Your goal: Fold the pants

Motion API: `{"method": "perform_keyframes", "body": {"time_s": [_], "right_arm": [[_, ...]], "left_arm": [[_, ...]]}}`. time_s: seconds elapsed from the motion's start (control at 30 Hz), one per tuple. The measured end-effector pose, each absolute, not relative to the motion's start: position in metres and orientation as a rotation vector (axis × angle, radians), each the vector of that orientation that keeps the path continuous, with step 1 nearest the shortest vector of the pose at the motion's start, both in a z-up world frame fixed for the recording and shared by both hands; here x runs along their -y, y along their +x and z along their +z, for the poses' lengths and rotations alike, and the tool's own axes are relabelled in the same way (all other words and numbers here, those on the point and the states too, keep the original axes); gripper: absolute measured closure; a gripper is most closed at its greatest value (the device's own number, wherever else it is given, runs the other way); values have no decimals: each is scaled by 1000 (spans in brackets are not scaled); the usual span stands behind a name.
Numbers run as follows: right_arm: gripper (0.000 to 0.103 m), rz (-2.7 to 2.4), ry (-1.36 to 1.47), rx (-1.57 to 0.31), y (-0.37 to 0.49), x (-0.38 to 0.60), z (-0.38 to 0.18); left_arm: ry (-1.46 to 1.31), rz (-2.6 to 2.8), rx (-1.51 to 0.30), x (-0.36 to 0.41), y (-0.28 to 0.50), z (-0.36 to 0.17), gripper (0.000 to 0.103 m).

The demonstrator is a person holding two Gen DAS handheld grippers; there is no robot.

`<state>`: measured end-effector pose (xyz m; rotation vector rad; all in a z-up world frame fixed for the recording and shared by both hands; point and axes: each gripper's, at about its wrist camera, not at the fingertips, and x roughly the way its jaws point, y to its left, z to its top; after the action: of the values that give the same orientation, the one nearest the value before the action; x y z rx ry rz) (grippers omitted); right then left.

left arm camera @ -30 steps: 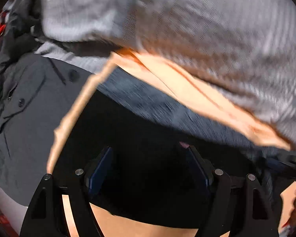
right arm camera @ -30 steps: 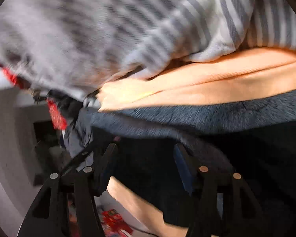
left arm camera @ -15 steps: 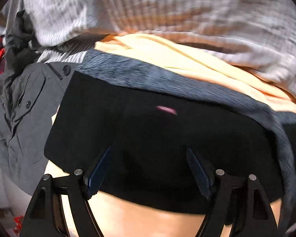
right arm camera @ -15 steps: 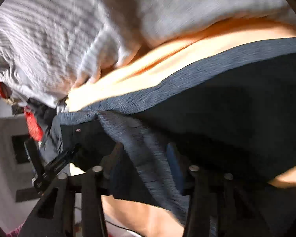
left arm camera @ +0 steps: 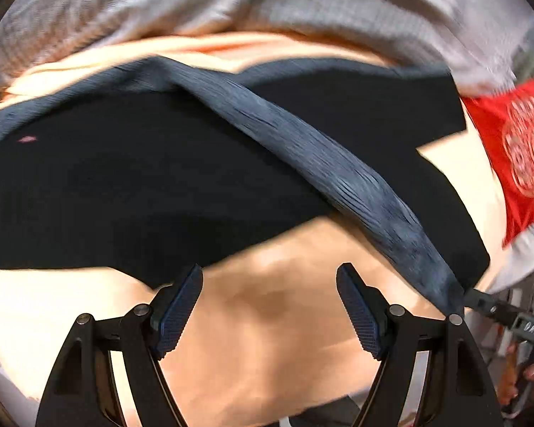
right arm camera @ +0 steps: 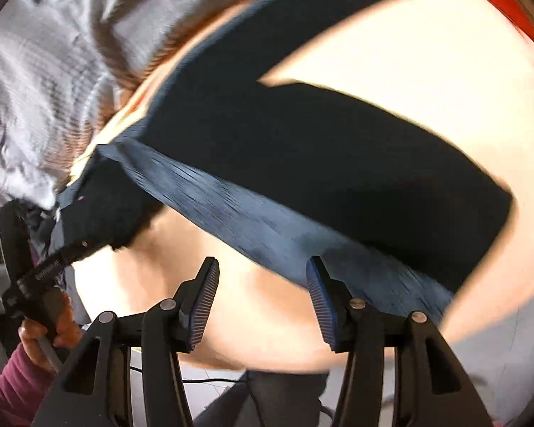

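The black pants [left arm camera: 153, 185] with a blue-grey waistband [left arm camera: 338, 174] lie spread on a pale orange table [left arm camera: 274, 338]. They also show in the right wrist view [right arm camera: 320, 156], waistband [right arm camera: 267, 227] nearest, two legs fanning up and right. My left gripper [left arm camera: 270, 309] is open and empty, just in front of the pants' near edge. My right gripper [right arm camera: 263, 302] is open and empty, just short of the waistband. Each view shows the other gripper at the pants' edge; the left gripper [right arm camera: 50, 267] touches the pants' corner.
A pile of grey and white striped clothes [left arm camera: 231, 3] lies along the far side of the pants, also in the right wrist view [right arm camera: 46, 71]. A red patterned cloth [left arm camera: 516, 149] lies at the right. A hand in a maroon sleeve [right arm camera: 14, 388] holds the left gripper.
The pants came down from hanging in front of the cameras and now lie spread on the table. Both grippers pulled back toward the near edge and no longer overlap the cloth.
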<state>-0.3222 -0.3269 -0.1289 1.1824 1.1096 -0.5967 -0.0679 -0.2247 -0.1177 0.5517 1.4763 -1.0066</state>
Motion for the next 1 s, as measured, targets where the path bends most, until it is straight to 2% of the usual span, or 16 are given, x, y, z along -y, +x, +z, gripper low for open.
{"method": "perform_keyframes", "body": {"time_s": [0.27, 0.67, 0.7, 0.73, 0.77, 0.87, 0.9, 0.93, 1.0], "right_arm": [[48, -732, 1213, -1135, -422, 316, -157], [49, -464, 1352, -1062, -443, 336, -191], [51, -452, 1358, -1064, -443, 336, -194], [61, -440, 1370, -1068, -442, 336, -198], [76, -427, 1393, -1071, -442, 338, -202], [85, -384, 1437, -1056, -447, 343, -197], [86, -368, 1426, -1059, -446, 344, -194], [88, -345, 1414, -1063, -448, 344, -186], [89, -307, 1424, -1058, -447, 344, -179]], "left_arm": [[564, -1054, -1549, 251, -112, -141, 24], [523, -966, -1659, 294, -146, -169, 24], [524, -960, -1670, 298, -150, -173, 24], [530, -953, -1667, 299, -152, -173, 24], [540, -948, -1661, 302, -155, -174, 24], [545, -954, -1650, 309, -160, -172, 25], [541, -951, -1654, 313, -161, -172, 29], [536, -944, -1653, 312, -160, -171, 42], [521, -949, -1657, 316, -158, -167, 60]]}}
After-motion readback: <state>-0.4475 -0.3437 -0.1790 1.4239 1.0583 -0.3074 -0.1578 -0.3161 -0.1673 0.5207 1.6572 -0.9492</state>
